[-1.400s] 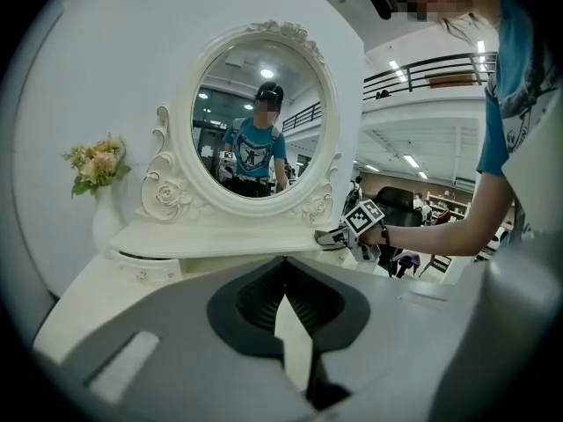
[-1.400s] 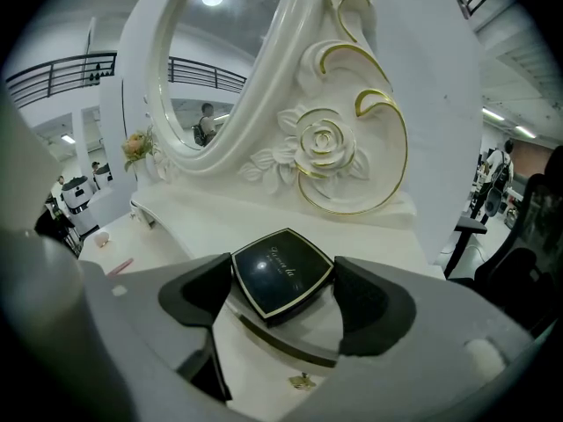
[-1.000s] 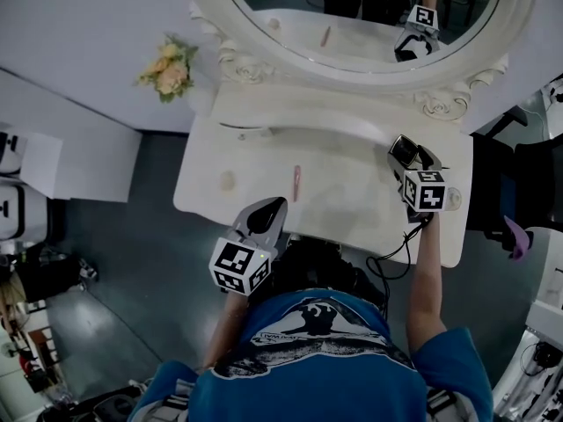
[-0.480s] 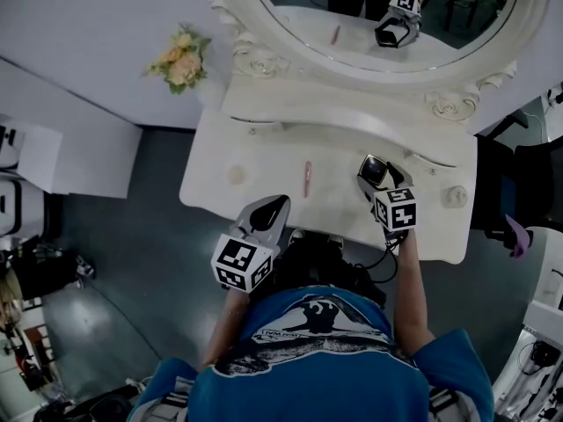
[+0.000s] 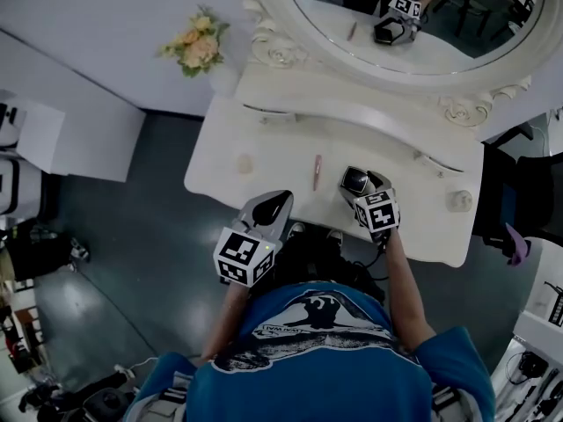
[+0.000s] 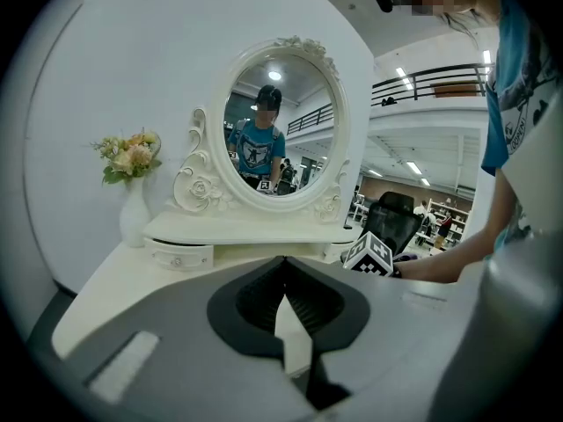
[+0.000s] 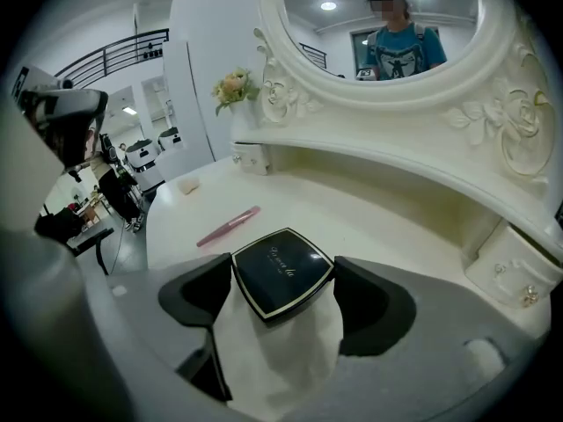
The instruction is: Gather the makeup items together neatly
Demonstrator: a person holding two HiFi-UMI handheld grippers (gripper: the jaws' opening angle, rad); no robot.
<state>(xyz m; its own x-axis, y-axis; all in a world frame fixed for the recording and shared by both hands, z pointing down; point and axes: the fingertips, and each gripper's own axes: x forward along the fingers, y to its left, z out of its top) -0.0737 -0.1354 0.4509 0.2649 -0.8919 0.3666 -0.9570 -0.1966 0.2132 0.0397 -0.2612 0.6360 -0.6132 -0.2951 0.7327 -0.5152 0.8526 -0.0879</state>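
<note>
While the right gripper hangs over the near middle of the white desk, its two jaws are clenched on a black compact.
- Compact: square, pale trim round the lid, faint script on top. One jaw presses each side. Lid faces up, roughly level. Cannot tell whether its underside touches the desk.
- Head view: compact sticks out ahead of the right gripper's marker cube, toward the mirror.

Left gripper:
- Jaws drawn together, tips meeting, nothing between them.
- Held at the near edge of the desk, left of the right gripper and apart from it, pointing toward the mirror.
- Right gripper's marker cube shows in its view, off to the right.

Other makeup items on the desk:
- Pink stick: slim, lying flat, just left of the compact but not touching it. In the right gripper view it lies ahead of the left jaw.
- Pale round pad: further left, well apart from the stick, near the desk's left end.
- Small round pale object: near the right end, well apart from the rest. Too small to tell what it is.

Surroundings:
- Oval mirror in a carved white frame stands at the back of the desk over a low shelf with small drawers.
- Flower vase at the back left corner.
- Person in a blue shirt is reflected in the mirror.
</note>
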